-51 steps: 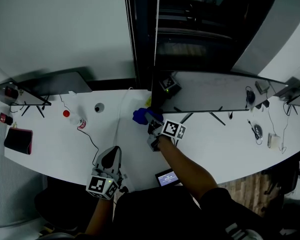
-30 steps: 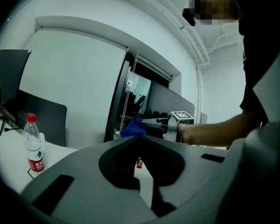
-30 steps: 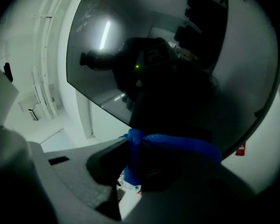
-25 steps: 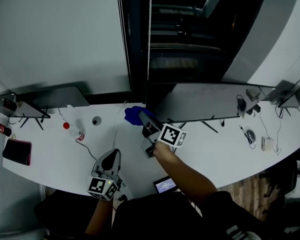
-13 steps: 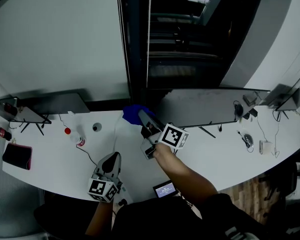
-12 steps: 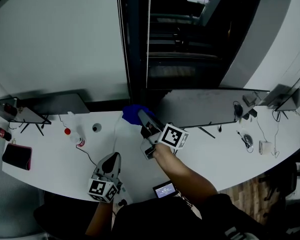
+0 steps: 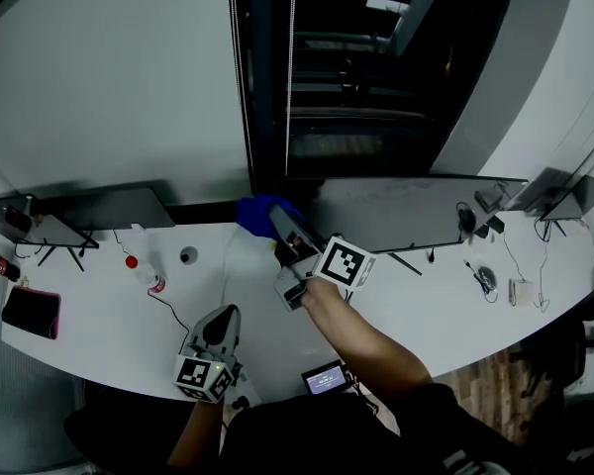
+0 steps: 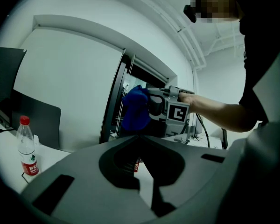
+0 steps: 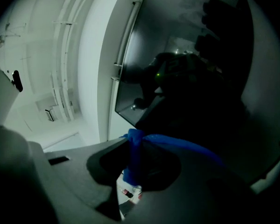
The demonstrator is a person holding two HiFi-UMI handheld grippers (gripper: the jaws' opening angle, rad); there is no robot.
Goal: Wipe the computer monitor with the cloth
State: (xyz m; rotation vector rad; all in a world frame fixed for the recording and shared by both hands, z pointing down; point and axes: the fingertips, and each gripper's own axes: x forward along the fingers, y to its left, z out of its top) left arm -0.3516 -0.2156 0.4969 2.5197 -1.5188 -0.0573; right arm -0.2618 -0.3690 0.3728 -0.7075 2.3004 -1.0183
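Observation:
My right gripper [image 7: 281, 229] is shut on a bunched blue cloth [image 7: 258, 210] and holds it up at the left end of the wide dark monitor [image 7: 401, 209]. In the right gripper view the cloth [image 9: 134, 149] hangs between the shut jaws [image 9: 133, 141], close in front of the dark screen [image 9: 177, 73], which mirrors the gripper. My left gripper [image 7: 220, 320] rests low near the desk's front edge, jaws together and holding nothing [image 8: 136, 137]. From the left gripper view I see the cloth [image 8: 135, 107] and the right gripper [image 8: 154, 104] raised.
A plastic bottle with a red cap [image 7: 145, 271] and cables lie on the white desk [image 7: 99, 305]. A second monitor [image 7: 104, 207] stands at the left, a dark red pouch [image 7: 30, 311] at the far left. A phone [image 7: 324, 376] lies at the front edge; small devices [image 7: 475, 275] sit right.
The right gripper has lifted the blue cloth from near the monitor's lower left corner up and slightly left along its left end. The left gripper has stayed put.

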